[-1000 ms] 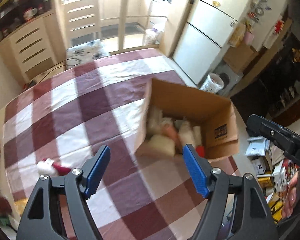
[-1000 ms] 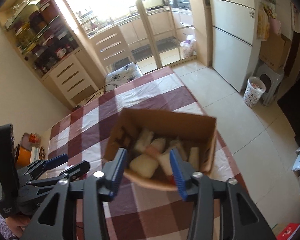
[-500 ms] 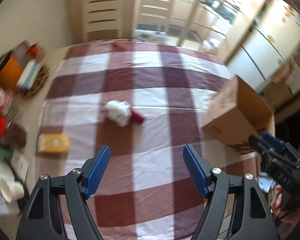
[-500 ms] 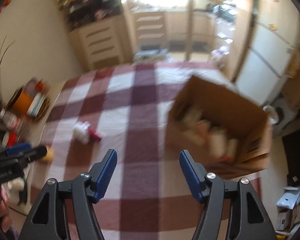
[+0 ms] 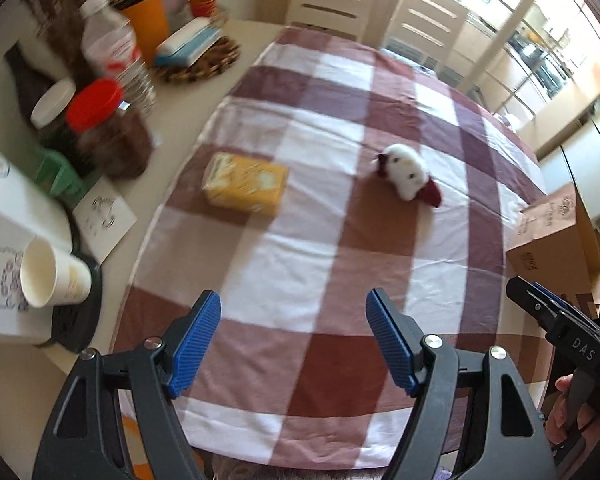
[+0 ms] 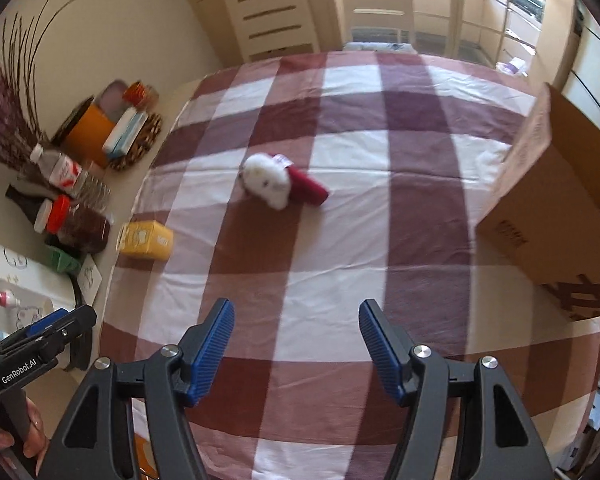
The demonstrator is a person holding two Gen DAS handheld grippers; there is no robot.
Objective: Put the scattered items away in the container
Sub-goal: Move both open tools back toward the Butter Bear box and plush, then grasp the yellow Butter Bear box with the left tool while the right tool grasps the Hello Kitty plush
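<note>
A white plush toy with a dark red part [image 5: 408, 176] [image 6: 278, 184] lies on the checked tablecloth [image 5: 300, 264] [image 6: 340, 240]. A yellow box [image 5: 246, 183] [image 6: 146, 240] sits near the cloth's left edge. The cardboard box [image 5: 548, 236] [image 6: 556, 204] stands at the right side of the table. My left gripper [image 5: 294, 338] hangs open above the near part of the cloth, short of the yellow box and the toy, with nothing between its fingers. My right gripper [image 6: 296, 346] is open too, empty, nearer than the toy. Each gripper shows at the edge of the other's view.
Left of the cloth stand a water bottle [image 5: 116, 56] [image 6: 70, 176], a red-lidded jar [image 5: 104, 128] [image 6: 76, 224], a paper cup [image 5: 52, 274], an orange container [image 6: 88, 132] and a woven basket [image 5: 204, 60]. A chair [image 6: 380, 4] and drawers [image 6: 268, 12] stand beyond the table.
Both views have swung from over the cardboard box to the left part of the table and sunk closer to it. The right gripper's jaws have widened. The toy and yellow box now lie ahead.
</note>
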